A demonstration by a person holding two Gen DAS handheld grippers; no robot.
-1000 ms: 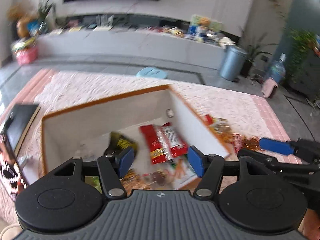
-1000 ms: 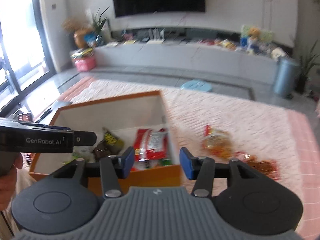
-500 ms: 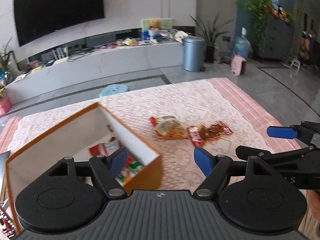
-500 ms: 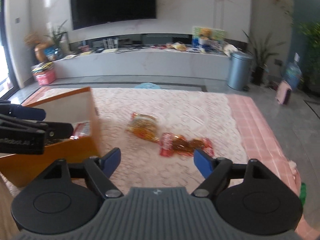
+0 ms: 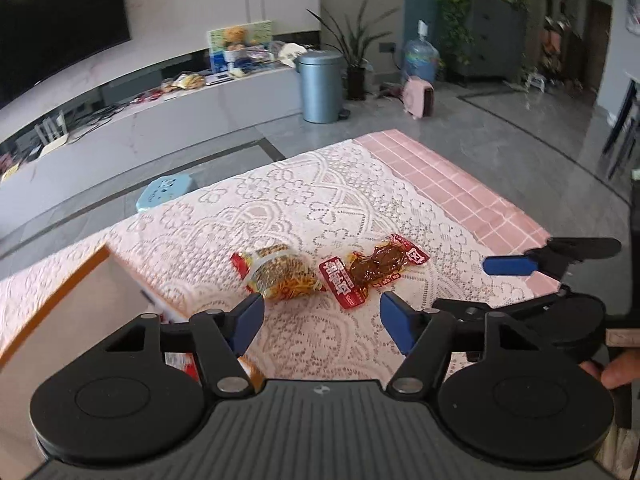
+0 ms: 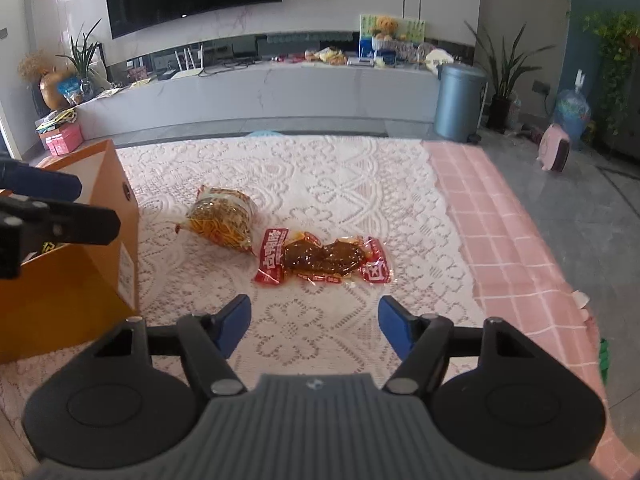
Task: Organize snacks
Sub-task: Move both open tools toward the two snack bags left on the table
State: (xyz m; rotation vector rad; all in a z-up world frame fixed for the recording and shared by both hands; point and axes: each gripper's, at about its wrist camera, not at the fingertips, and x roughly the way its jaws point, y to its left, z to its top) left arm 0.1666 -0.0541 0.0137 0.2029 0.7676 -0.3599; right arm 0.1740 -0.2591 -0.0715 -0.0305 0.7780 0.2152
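Note:
Two snack packs lie on the lace tablecloth: a clear bag of yellow strips (image 5: 282, 274) (image 6: 221, 221) and a red-ended pack of brown meat (image 5: 372, 270) (image 6: 323, 260) just right of it. The orange box (image 5: 60, 320) (image 6: 76, 240) with white inside stands at the left and holds other snacks. My left gripper (image 5: 322, 320) is open and empty, above the table near the box's corner. My right gripper (image 6: 314, 326) is open and empty, short of the red pack; it also shows at the right of the left wrist view (image 5: 510, 266).
The pink checked cloth (image 6: 500, 232) covers the table's right end, where the edge drops to the grey floor. A blue stool (image 5: 168, 194) stands beyond the far edge. A grey bin (image 6: 458, 102) and TV bench (image 6: 280, 88) are farther back.
Both grippers have swung right, away from over the box toward the two packs on the cloth. Both stayed open and empty.

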